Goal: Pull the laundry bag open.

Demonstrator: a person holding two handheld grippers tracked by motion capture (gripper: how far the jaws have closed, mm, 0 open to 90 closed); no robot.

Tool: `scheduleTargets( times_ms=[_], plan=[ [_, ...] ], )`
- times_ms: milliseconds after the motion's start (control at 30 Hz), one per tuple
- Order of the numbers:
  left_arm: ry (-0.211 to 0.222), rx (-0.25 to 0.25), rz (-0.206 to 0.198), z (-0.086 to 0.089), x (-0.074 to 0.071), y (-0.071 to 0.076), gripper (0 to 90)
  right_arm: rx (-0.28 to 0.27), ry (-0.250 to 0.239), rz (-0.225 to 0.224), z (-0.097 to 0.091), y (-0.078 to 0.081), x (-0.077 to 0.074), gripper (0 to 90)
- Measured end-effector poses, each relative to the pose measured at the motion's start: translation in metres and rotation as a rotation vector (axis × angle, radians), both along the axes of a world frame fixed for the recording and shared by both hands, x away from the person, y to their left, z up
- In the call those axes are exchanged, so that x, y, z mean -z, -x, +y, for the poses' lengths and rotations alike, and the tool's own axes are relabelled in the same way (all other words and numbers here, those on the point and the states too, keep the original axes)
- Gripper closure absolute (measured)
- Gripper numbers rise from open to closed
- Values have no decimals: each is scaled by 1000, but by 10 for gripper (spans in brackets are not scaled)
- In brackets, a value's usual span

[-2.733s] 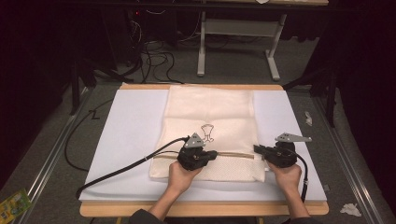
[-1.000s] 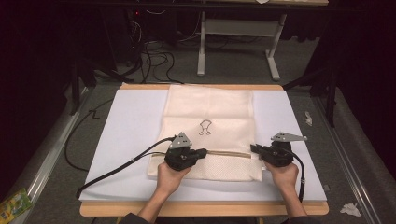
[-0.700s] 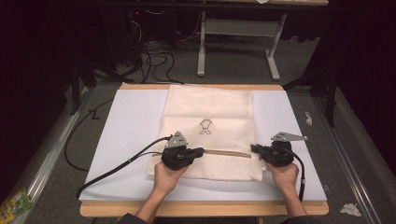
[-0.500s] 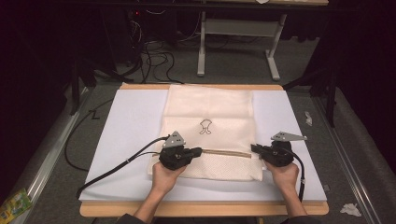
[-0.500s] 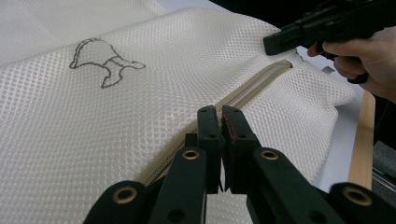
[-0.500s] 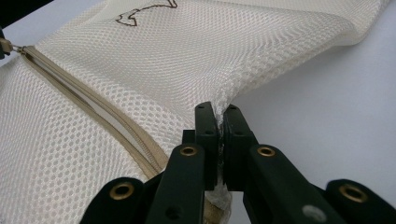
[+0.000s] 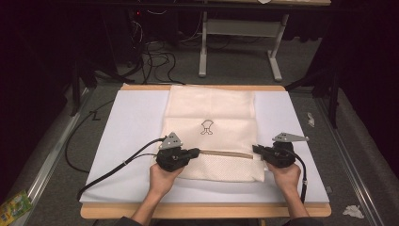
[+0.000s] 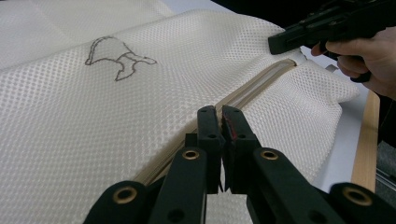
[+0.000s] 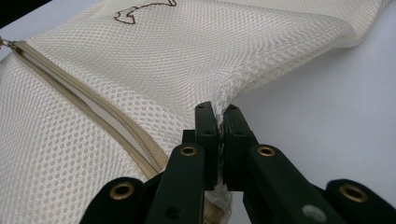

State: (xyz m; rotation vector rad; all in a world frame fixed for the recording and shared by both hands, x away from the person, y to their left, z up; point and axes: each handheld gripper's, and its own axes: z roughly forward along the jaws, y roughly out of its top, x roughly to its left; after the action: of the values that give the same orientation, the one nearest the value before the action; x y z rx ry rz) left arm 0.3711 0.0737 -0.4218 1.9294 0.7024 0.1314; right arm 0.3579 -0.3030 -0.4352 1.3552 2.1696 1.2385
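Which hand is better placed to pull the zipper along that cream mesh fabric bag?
Probably left. The left claw sits shut on the beige zipper of the cream mesh fabric bag, in line with the track. The right claw is shut on the bag's mesh edge, anchoring it.

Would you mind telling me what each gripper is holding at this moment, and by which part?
The right gripper pinches the mesh laundry bag by its fabric edge beside the zipper's end. The left gripper is shut at the zipper line, apparently on the pull, which is hidden.
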Motion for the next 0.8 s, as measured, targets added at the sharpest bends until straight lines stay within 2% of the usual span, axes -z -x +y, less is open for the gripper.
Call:
scheduleTargets(
  times_ms=[367, 500, 600, 800],
  plan=[
    [6, -9, -2, 6, -2, 0, 871, -2, -3, -6, 2, -1, 0, 882],
    [26, -21, 3, 11, -2, 0, 871, 3, 5, -4, 2, -1, 0, 882],
    [15, -23, 1, 14, -2, 0, 871, 14, 0, 0, 1, 0, -1, 882],
    [18, -34, -7, 21, -4, 0, 871, 6, 0, -8, 2, -2, 1, 882]
  ],
)
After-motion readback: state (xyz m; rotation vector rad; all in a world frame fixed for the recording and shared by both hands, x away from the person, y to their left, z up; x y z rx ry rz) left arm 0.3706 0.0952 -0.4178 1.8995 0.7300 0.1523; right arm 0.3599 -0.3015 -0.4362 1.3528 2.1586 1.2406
